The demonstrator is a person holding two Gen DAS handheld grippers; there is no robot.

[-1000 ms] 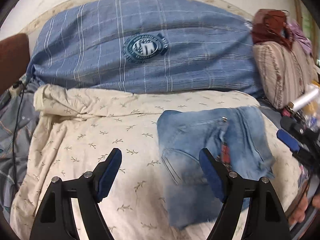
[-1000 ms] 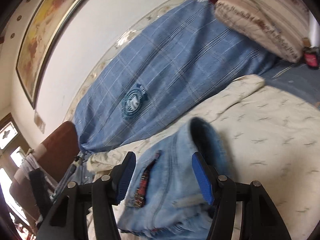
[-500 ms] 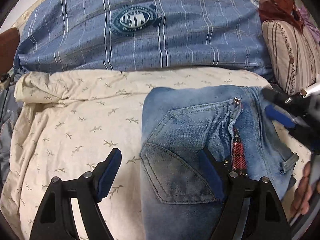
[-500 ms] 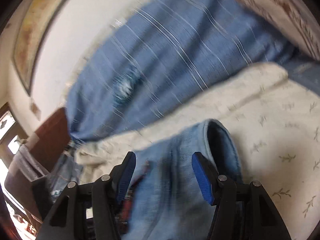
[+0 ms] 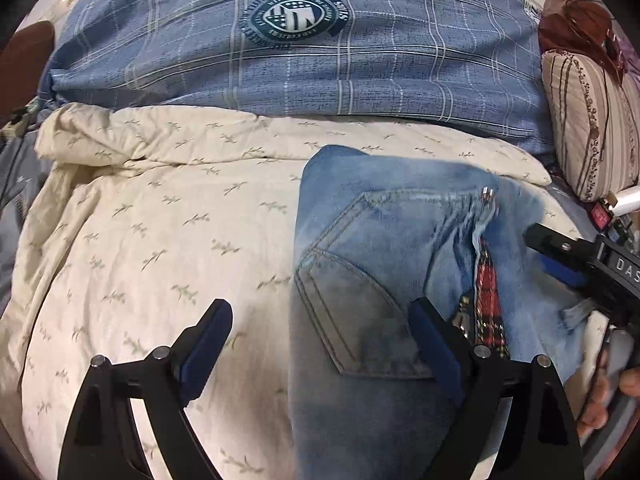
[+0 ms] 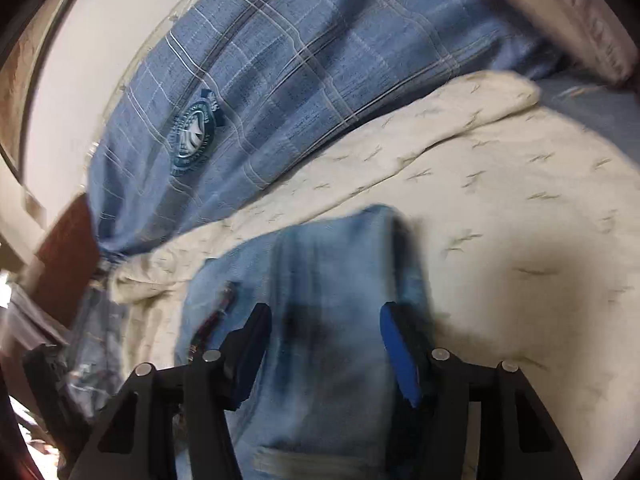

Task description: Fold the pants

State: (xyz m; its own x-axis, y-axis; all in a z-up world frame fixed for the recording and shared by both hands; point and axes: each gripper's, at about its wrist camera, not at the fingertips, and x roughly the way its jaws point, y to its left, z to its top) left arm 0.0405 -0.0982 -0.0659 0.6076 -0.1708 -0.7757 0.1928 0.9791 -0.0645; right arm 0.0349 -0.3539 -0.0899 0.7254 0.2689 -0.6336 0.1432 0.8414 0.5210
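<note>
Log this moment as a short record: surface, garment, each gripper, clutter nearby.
surface: cream leaf-print quilt on a bed
garment: light blue jeans, folded, back pocket up, red plaid tag beside the seam
left gripper: jaws opening, above the jeans' left edge, pads not pressing on the cloth
right gripper: over the jeans' right side; grip cannot be told from the blurred view
behind: blue plaid bedding with a round crest
far right: striped pillow

Faded blue jeans (image 5: 384, 264) — folded, back pocket up — lying on cream bedspread (image 5: 160, 220).
</note>
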